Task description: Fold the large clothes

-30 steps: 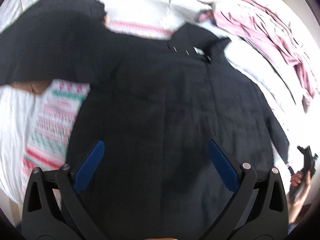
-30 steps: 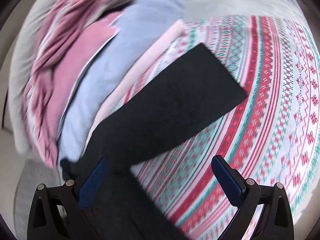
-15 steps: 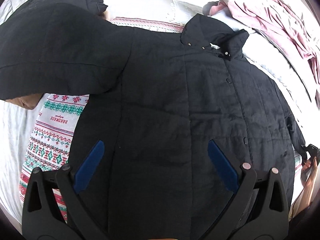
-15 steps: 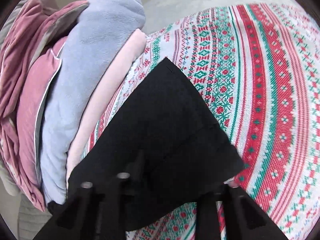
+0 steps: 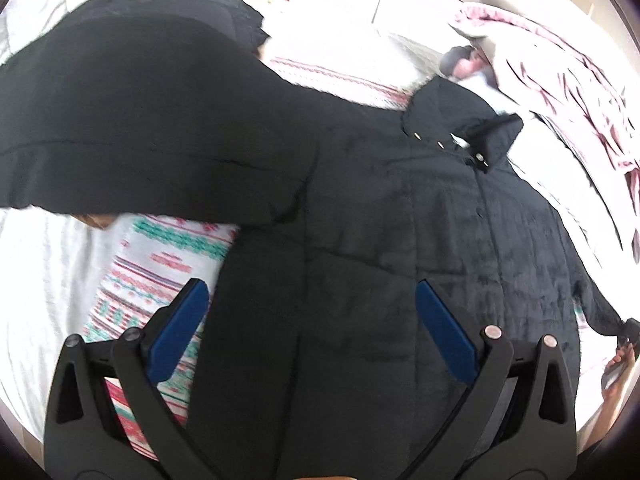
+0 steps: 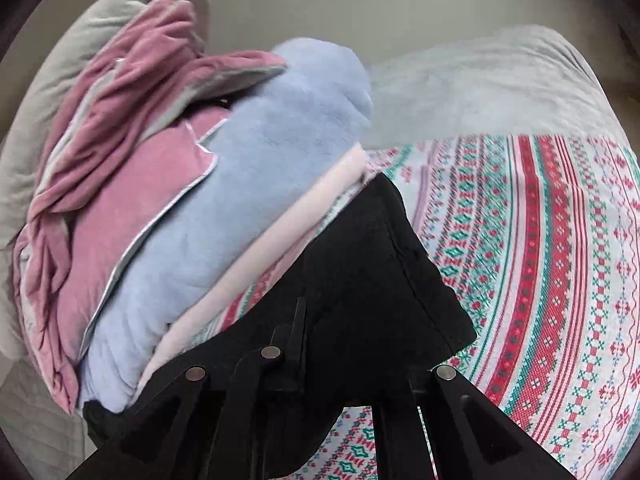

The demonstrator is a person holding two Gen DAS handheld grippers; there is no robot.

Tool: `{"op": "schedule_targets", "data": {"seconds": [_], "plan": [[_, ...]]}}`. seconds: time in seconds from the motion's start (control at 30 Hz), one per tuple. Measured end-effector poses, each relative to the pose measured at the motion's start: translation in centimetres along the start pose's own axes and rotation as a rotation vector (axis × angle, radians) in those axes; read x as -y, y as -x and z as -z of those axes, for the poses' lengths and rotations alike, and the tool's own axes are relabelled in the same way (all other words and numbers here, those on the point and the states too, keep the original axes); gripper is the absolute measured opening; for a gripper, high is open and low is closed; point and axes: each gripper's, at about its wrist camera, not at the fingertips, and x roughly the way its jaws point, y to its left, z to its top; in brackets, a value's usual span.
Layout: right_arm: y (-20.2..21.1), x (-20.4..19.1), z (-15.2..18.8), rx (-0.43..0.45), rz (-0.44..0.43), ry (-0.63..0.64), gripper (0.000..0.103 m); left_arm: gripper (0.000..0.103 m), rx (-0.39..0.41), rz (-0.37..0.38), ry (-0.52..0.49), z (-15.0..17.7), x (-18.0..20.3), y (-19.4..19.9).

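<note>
A large black quilted jacket [image 5: 400, 240] lies front up on a patterned red, green and white blanket [image 5: 160, 264], collar at the far right. Its left sleeve [image 5: 140, 132] is lifted and spread across the upper left. My left gripper [image 5: 312, 328] is open and empty, hovering over the jacket's lower body. My right gripper [image 6: 352, 356] is shut on the cuff of the jacket's right sleeve [image 6: 372, 280] and holds it just above the blanket [image 6: 540, 260]. It also shows in the left wrist view [image 5: 628, 332] at the far right edge.
A pile of pink and light blue clothes [image 6: 192, 200] lies left of the held sleeve, against a grey pillow [image 6: 52, 80]. Pink clothing [image 5: 560, 80] lies beyond the jacket's collar. White bedding [image 5: 36, 264] shows left of the blanket.
My right gripper closed on the sleeve cuff and has lifted it slightly. The left gripper's view shifted a little over the jacket; its jaws stayed open.
</note>
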Motion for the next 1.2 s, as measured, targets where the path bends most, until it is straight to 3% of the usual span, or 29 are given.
{"op": "schedule_targets", "data": {"seconds": [0.1, 0.23, 0.37, 0.43, 0.57, 0.67, 0.77, 0.87, 0.97, 1.07, 1.2], "plan": [[1.2, -1.7, -2.2, 0.052, -0.002, -0.001, 0.007, 0.103, 0.021, -0.007, 0.027, -0.8, -0.9, 0.3], [6.0, -9.2, -5.4, 0.196, -0.110, 0.117, 0.007, 0.103, 0.017, 0.038, 0.041, -1.3, -1.3, 0.6], [10.7, -17.2, -3.9, 0.312, -0.211, 0.285, 0.007, 0.103, 0.027, 0.035, 0.037, -1.7, -1.6, 0.9], [12.1, -21.0, -1.2, 0.330, -0.275, 0.379, 0.007, 0.103, 0.024, 0.049, 0.061, -2.0, -2.1, 0.9], [13.5, -28.7, 7.6, 0.330, -0.385, 0.641, 0.007, 0.103, 0.026, 0.051, 0.100, -2.3, -3.1, 0.9], [12.4, -33.1, 16.6, 0.274, -0.456, 0.862, 0.007, 0.103, 0.027, 0.056, 0.122, -2.5, -3.8, 0.9], [10.1, -35.7, 26.2, 0.160, -0.508, 1.072, 0.007, 0.103, 0.016, 0.067, 0.143, -2.6, -4.3, 0.7], [5.2, -36.6, 34.9, -0.018, -0.444, 1.214, 0.008, 0.103, 0.008, 0.070, 0.160, -2.6, -4.8, 0.5], [0.6, -35.4, 42.3, -0.160, -0.312, 1.339, 0.009, 0.103, 0.002, 0.078, 0.167, -2.7, -5.1, 0.4], [-2.1, -33.8, 45.6, -0.223, -0.250, 1.381, 0.011, 0.103, -0.003, 0.102, 0.174, -2.8, -5.3, 0.5], [-3.0, -33.7, 44.5, -0.258, -0.260, 1.312, 0.011, 0.103, 0.006, 0.108, 0.166, -3.0, -5.1, 0.7]]}}
